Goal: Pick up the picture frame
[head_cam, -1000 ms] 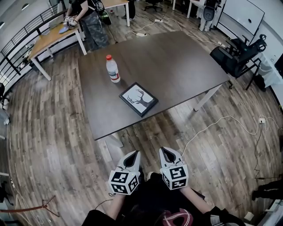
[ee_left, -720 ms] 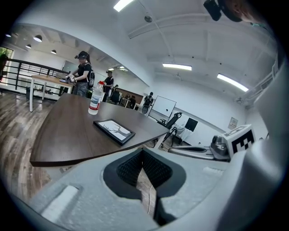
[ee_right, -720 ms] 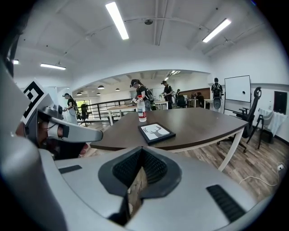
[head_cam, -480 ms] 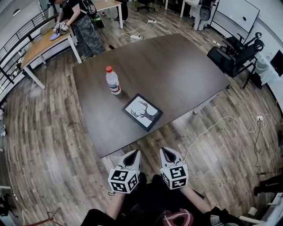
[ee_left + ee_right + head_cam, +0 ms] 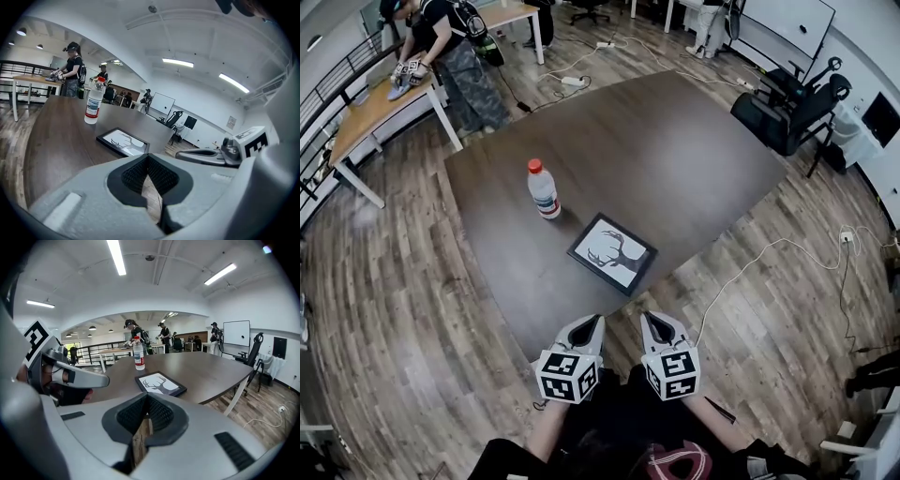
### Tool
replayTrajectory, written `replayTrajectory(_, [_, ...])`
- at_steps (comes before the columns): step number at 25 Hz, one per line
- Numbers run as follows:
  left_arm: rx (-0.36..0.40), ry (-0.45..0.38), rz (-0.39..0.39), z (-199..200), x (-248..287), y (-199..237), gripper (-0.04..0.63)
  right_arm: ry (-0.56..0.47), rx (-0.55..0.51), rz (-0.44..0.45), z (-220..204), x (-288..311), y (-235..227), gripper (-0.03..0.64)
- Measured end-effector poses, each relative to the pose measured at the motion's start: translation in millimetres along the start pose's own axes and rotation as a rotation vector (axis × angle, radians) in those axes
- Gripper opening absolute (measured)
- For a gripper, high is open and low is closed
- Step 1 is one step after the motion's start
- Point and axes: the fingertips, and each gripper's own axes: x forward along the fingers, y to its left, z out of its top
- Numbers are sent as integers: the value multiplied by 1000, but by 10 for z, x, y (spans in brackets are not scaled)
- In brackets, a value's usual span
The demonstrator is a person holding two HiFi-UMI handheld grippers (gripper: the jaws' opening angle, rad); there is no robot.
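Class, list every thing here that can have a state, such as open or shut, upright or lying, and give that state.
picture frame: lying flat and face up on the table, untouched.
water bottle: upright, red cap on.
left gripper: shut, empty.
right gripper: shut, empty.
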Motion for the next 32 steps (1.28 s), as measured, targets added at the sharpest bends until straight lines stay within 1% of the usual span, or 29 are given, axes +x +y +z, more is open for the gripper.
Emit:
replayTrajectory(6, [5, 24, -21, 87, 99, 224, 9, -6, 28, -46, 67, 156, 3, 6])
replayTrajectory(15, [-4, 69, -2, 101, 271, 390, 9, 6, 46, -49, 104, 375, -134, 6])
replayTrajectory(17, [-10, 67, 19, 130, 322, 434, 11, 12, 43, -41, 135, 465, -219, 6])
replayTrajectory(19, [-32, 58, 49, 184, 378, 511, 9, 16, 35, -25, 198, 564, -305, 6])
replayTrajectory(21, [-66, 55, 82, 227, 451, 602, 11, 19, 21, -4, 275, 669, -392, 6])
replayTrajectory(24, [-118, 78, 138, 215, 559, 739, 11, 22, 7, 25, 378, 810, -536, 6])
replayTrajectory(27, [-184, 79, 187, 249, 677, 836, 11, 30, -5, 61, 471, 958, -703, 6])
replayTrajectory(32, [-237, 61, 253, 326, 895, 854, 11, 58, -46, 139, 540, 1215, -893, 6])
